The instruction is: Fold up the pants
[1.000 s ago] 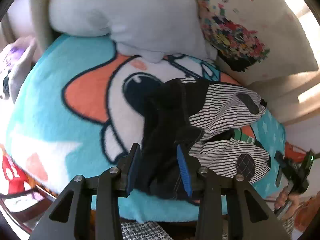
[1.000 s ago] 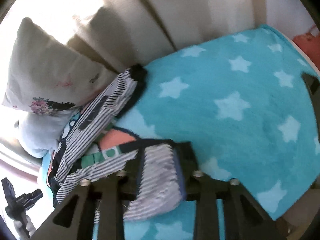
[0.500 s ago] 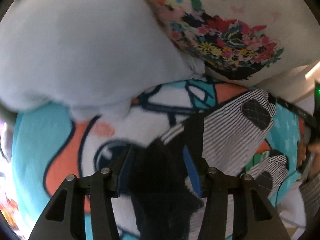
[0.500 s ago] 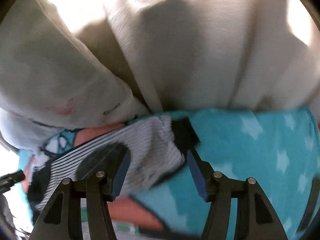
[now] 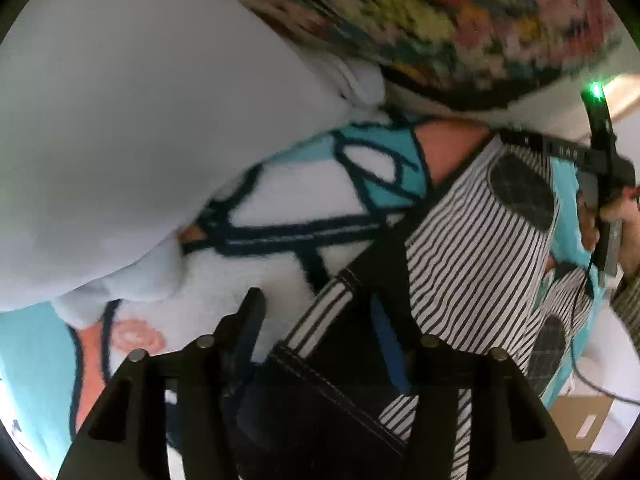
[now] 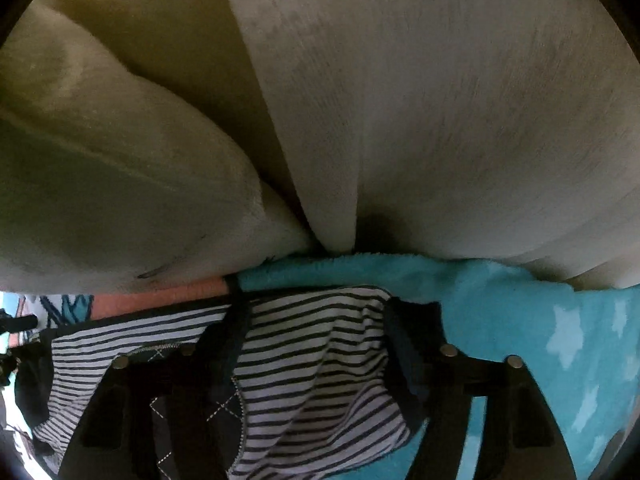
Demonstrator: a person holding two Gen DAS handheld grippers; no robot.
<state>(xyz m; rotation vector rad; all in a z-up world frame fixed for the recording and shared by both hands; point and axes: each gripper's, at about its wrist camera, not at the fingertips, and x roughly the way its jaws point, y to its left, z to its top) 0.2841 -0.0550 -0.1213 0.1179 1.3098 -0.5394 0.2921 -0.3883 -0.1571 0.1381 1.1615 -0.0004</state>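
Both spread: left gripper [image 5: 316, 334] straddling pants [image 5: 476, 264] waistband, right gripper [image 6: 316, 344] straddling cuff edge, cushions [image 6: 440, 100] crowding ahead.

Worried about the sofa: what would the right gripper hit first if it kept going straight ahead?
Probably the beige sofa back cushion, just past the striped pants between the right gripper jaws; depth is unclear.

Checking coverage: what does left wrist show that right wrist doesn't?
Left wrist only: pale pillow, floral pillow, black waistband between the left gripper fingers, and the right gripper from outside.
Right wrist only: beige sofa cushions, blanket's star print.
Both: striped pants, teal blanket.
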